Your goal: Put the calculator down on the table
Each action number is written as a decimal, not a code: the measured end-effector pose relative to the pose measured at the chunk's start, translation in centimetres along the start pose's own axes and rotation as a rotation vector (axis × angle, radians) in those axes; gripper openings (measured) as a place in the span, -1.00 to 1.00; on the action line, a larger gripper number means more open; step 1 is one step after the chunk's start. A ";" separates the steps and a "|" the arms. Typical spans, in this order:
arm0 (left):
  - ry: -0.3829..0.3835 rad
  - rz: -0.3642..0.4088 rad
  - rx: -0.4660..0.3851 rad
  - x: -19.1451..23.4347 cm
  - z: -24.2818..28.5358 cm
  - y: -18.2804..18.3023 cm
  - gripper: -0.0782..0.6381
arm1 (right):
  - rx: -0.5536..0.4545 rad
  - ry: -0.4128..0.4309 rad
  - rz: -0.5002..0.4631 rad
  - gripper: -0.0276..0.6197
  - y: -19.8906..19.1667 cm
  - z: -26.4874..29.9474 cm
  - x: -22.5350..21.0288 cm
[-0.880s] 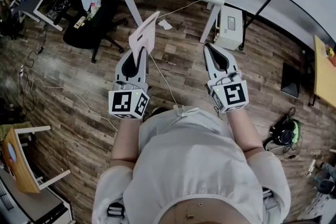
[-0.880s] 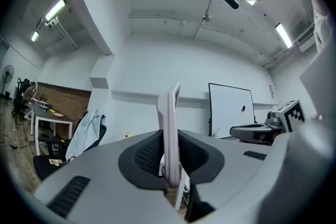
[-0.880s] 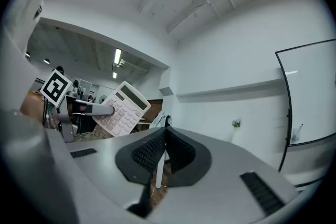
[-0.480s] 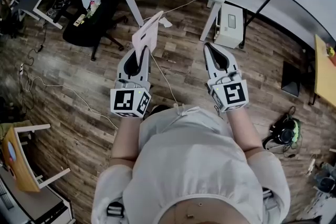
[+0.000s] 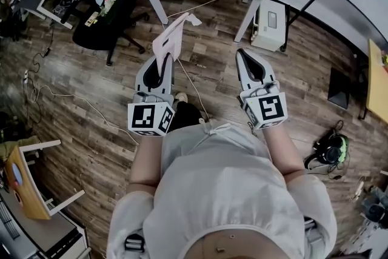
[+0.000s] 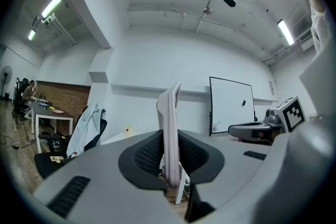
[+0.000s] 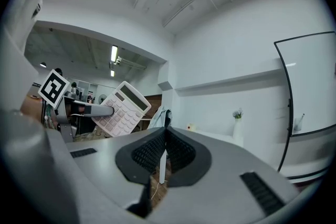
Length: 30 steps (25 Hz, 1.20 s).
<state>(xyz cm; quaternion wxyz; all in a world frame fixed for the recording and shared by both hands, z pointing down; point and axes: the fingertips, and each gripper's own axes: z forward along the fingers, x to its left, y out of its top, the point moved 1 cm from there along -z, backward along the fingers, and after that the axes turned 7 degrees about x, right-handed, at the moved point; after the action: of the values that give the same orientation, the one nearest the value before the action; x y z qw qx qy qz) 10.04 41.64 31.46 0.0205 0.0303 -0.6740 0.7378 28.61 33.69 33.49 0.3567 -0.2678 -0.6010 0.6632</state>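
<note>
While clamped upright, calculator [image 5: 170,39] (left tool [image 5: 163,57])

Looks along the left gripper [image 6: 170,162] — dark ribbed fingers [image 6: 143,155] pressed on a pale calculator [image 6: 169,123], held edge-on and upright. Shows the right gripper [image 6: 234,130] off to the right, lying level. Takes in a whiteboard [image 6: 231,105] beyond it and a jacket-draped chair [image 6: 84,134] far left.
</note>
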 end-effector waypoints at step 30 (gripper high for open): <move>-0.210 -0.076 0.066 30.6 28.3 3.0 -0.57 | 0.119 -0.199 0.037 -0.90 3.9 38.4 -3.4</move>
<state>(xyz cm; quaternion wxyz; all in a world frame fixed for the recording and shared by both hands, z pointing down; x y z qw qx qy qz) -20.19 12.88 33.18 -0.0233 0.1335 -0.6463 0.7510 -0.08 7.63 34.60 0.2985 -0.1901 -0.5880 0.7273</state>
